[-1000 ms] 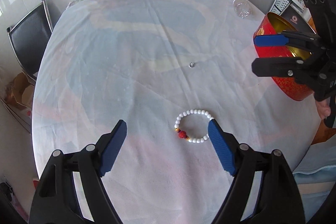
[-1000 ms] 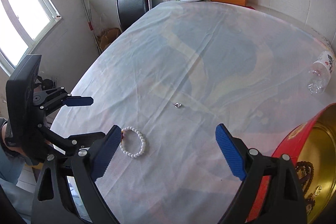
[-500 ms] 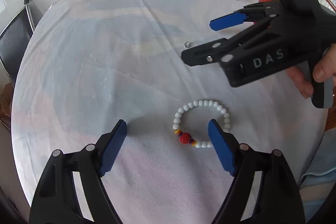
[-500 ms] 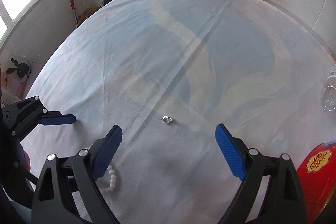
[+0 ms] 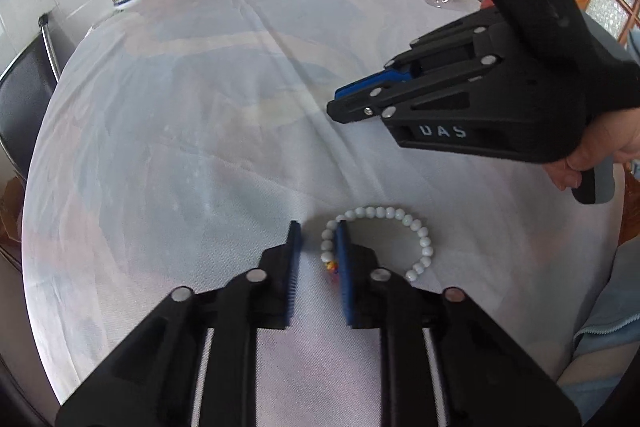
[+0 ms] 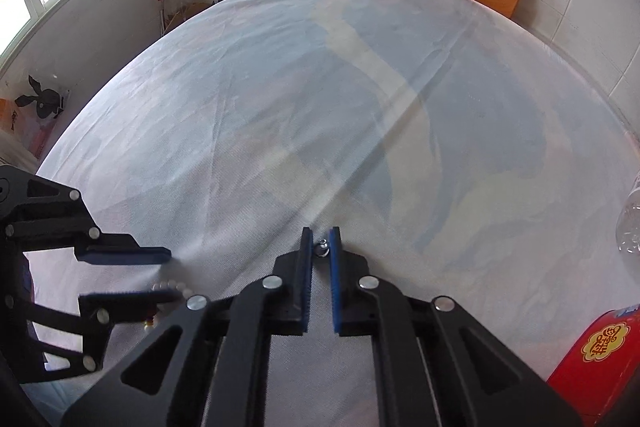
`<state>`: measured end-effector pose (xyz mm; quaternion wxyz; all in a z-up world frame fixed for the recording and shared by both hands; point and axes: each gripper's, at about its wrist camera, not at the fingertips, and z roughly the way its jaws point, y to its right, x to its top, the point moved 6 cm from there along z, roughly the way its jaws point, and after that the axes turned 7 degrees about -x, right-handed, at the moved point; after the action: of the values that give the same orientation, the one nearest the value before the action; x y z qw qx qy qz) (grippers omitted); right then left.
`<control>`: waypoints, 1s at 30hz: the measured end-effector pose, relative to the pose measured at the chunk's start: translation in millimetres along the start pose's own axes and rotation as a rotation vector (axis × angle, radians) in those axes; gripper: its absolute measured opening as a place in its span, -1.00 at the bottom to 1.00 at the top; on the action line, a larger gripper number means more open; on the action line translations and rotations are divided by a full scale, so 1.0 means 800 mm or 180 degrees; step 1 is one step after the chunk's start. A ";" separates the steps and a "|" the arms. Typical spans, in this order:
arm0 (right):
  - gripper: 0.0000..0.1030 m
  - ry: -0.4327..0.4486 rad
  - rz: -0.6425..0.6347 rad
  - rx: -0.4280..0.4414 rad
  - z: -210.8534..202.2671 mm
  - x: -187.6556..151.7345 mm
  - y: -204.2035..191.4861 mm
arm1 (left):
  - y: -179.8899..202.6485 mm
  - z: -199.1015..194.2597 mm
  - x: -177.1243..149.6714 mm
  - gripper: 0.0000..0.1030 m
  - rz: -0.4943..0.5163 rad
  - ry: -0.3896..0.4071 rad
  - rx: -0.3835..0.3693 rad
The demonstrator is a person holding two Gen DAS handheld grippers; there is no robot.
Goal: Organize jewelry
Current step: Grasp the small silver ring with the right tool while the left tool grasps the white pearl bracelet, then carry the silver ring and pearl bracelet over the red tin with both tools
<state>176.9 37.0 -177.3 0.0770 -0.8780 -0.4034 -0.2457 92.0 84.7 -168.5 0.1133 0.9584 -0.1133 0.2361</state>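
You are only starting: your left gripper (image 5: 318, 239) jaws are narrowing around the bracelet (image 5: 400, 217), your right gripper (image 6: 320, 245) jaws are closing on the ring (image 6: 321, 247), both pieces on the tabletop (image 6: 280, 115), neither in the red tin (image 6: 600, 351).

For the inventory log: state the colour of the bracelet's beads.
White beads on the bracelet, apart from one red accent bead; clearest in the left wrist view.

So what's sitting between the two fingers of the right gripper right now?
In the right wrist view, a small silver ring lies on the tablecloth between the fingertips of the right gripper, whose jaws stand close on either side of it.
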 end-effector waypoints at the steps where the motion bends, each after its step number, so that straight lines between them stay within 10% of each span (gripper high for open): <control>1: -0.82 -0.0009 0.0044 0.0027 -0.001 0.000 0.002 | -0.006 0.000 0.001 -0.88 -0.0104 -0.0009 -0.0034; 14: -0.82 0.0187 0.0208 0.0136 -0.051 -0.003 0.006 | -0.009 -0.031 0.006 -0.88 -0.0362 0.0116 0.0053; 30: -0.82 0.0985 0.0572 0.0014 -0.228 -0.035 0.080 | 0.093 -0.119 0.124 -0.88 0.0098 0.0746 0.0081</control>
<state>142.0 -85.0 -28.8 0.1617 -0.8621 -0.3072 -0.3692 116.9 24.0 -26.4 0.1099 0.9238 -0.1109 0.3497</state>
